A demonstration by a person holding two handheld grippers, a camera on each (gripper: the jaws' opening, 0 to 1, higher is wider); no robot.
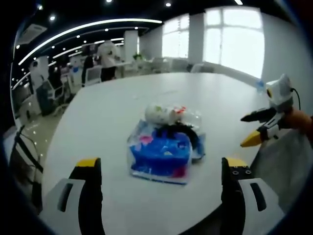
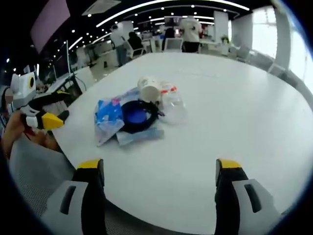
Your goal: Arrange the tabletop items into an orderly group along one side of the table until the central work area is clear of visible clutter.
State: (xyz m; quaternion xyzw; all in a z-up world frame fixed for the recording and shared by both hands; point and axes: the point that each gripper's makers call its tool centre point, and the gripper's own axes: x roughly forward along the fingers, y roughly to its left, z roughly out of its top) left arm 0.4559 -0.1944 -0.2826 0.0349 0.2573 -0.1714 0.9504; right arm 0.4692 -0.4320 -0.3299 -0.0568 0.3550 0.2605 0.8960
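A small heap of items lies on the white table (image 1: pixel 112 112): a blue plastic pack (image 1: pixel 160 155), a black coil (image 1: pixel 188 132) and a white bottle with a red cap (image 1: pixel 164 113). My left gripper (image 1: pixel 161 178) is open, just short of the pack. The other gripper (image 1: pixel 258 127) comes in from the right, its jaws apart. In the right gripper view the same heap shows the blue pack (image 2: pixel 108 116), the black ring (image 2: pixel 139 115), a white cup (image 2: pixel 149 89) and a clear bottle (image 2: pixel 172 103). My right gripper (image 2: pixel 157 176) is open, well back from them. The other gripper (image 2: pixel 41 117) enters at left.
The table (image 2: pixel 234 112) stretches far beyond the heap, bare white. Office chairs (image 1: pixel 93 74) and people stand at the far end. A hand (image 2: pixel 17 129) holds the gripper at the left of the right gripper view, beside grey cloth (image 2: pixel 34 166).
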